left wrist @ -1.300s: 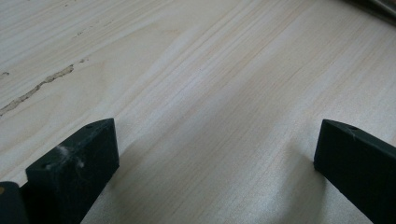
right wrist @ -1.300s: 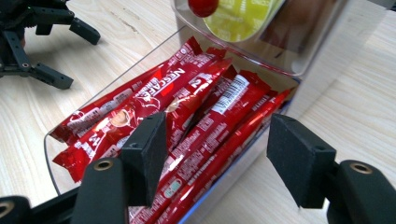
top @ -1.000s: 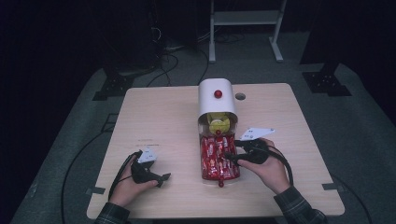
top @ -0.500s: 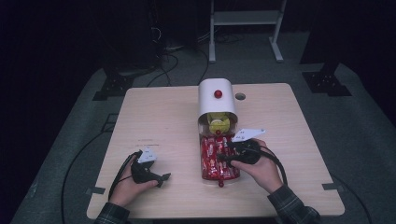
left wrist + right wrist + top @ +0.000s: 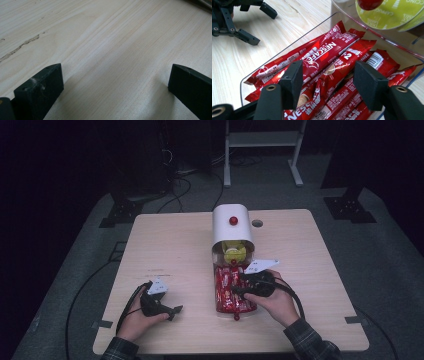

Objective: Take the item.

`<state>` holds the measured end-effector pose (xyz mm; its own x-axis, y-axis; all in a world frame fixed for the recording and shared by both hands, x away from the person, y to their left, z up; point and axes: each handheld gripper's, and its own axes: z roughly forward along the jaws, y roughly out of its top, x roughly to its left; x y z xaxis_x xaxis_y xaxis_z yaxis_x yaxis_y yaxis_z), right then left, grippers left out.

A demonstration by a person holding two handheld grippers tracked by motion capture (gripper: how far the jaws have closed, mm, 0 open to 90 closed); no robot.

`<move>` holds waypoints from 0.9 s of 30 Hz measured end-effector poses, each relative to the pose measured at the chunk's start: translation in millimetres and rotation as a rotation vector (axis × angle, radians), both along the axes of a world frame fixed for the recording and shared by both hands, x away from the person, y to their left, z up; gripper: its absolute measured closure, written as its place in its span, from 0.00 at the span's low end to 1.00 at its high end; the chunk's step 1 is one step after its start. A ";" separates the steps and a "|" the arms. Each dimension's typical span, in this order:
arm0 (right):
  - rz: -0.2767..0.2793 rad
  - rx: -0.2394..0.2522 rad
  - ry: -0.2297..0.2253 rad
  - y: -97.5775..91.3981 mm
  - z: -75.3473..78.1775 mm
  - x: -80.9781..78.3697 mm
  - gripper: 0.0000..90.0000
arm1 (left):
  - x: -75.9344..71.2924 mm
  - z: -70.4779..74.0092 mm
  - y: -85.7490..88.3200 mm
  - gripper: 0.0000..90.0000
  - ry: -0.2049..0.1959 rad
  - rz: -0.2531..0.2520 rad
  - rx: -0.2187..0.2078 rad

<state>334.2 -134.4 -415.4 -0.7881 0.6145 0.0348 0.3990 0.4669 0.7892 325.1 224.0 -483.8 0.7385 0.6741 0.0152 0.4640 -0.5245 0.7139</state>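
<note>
The right claw (image 5: 325,85) hangs over the clear drawer (image 5: 218,296) of red coffee sachets (image 5: 329,62) at the table's (image 5: 170,245) near middle; its jaws have just been closing, half-open and gripping nothing. The left claw (image 5: 115,87) rests open on bare wood at the near left.

Under the left tool (image 5: 115,95) lies the pale wooden tabletop (image 5: 105,37), matt and smooth, its fine grain showing and one rough cracked streak at the side. Between the matt black plastic jaws of the right tool (image 5: 325,82) lie glossy red foil coffee sachets (image 5: 329,57), crinkled and shiny. They fill a clear, smooth plastic drawer (image 5: 287,48), and beyond the tool sits a glossy yellow-green capsule lid (image 5: 397,12).
</note>
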 end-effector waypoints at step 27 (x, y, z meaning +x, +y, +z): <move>0.011 -0.043 0.005 7.0 -9.2 -2.0 0.68 | 0.1 0.1 0.2 0.00 0.001 -0.002 0.004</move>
<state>332.1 -127.4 -424.6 -0.7947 0.6069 0.0127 0.3979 0.5049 0.7660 325.1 224.2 -483.7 0.7397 0.6727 0.0173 0.4634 -0.5279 0.7118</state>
